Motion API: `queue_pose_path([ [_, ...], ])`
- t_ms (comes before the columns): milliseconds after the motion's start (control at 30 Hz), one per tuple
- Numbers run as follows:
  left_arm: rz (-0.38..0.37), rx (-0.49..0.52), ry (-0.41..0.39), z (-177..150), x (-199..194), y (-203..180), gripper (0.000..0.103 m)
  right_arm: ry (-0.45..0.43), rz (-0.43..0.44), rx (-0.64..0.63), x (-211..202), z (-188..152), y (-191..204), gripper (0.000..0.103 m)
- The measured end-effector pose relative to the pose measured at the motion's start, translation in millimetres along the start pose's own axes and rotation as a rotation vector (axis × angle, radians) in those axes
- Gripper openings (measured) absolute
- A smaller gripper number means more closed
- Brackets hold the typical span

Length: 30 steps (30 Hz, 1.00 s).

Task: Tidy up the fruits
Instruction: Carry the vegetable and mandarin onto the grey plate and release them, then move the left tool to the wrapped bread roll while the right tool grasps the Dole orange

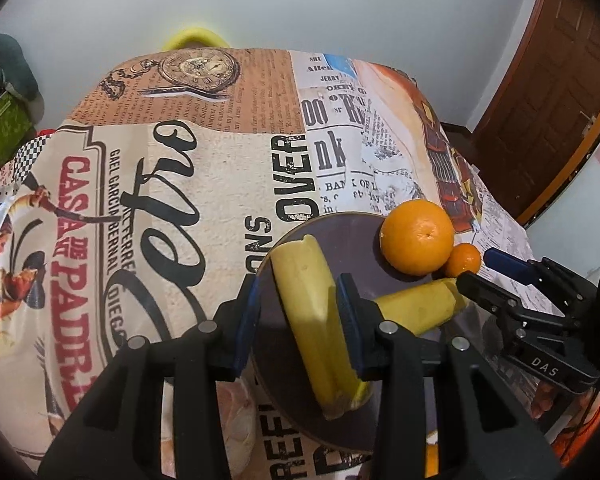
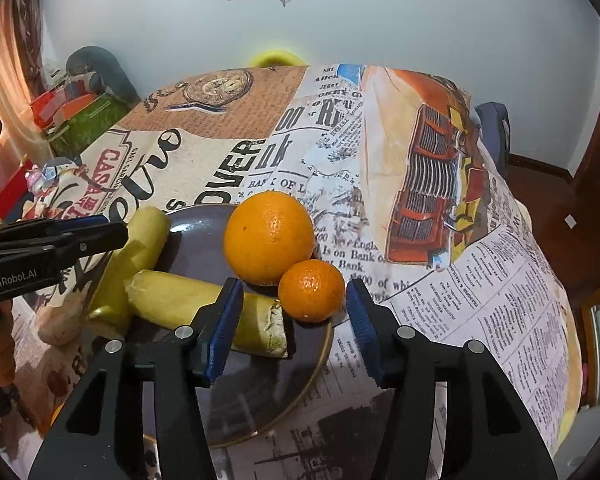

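2 bananas cross on the plate; left tool clamps 1, right tool apart.

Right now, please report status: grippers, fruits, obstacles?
Left gripper shut on banana piece. Right gripper open around small orange. Large orange touches it.

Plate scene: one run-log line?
left gripper: shut on banana | right gripper: open | plate: two bananas, orange, mandarin

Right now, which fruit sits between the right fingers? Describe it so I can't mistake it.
Find the dark round plate on the newspaper-print tablecloth. At its right rim, touching the big orange, sits the small orange, by far the smaller one.
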State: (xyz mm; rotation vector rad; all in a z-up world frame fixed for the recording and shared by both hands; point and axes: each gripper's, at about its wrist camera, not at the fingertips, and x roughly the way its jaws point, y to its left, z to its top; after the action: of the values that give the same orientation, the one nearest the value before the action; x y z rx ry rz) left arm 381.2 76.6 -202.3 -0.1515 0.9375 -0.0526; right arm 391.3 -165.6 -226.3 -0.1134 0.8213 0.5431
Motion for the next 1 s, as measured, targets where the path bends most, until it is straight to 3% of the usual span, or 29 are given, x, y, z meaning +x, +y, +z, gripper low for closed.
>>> queue_pose_path([
  [233, 0.008, -0.004, -0.019, -10.9, -30.9, 0.1, 0.038, -0.03, -0.007, -0.002, -34.9, -6.3, 7.0, 0.05],
  [567, 0.024, 0.027, -0.107, -40.4, -113.3, -3.7, 0.044, -0.095, 0.012, -0.039, -97.6, -18.0, 43.4, 0.057],
  [867, 0.047, 0.048, -0.117, -80.1, -154.0, 14.6, 0.045, -0.066, 0.044, -0.054, -98.6, -35.0, 78.1, 0.061],
  [1000, 0.048, 0.044, -0.095, -97.1, -154.9, 27.3, 0.052, -0.031, 0.044, -0.055, -88.3, -48.1, 91.8, 0.067],
])
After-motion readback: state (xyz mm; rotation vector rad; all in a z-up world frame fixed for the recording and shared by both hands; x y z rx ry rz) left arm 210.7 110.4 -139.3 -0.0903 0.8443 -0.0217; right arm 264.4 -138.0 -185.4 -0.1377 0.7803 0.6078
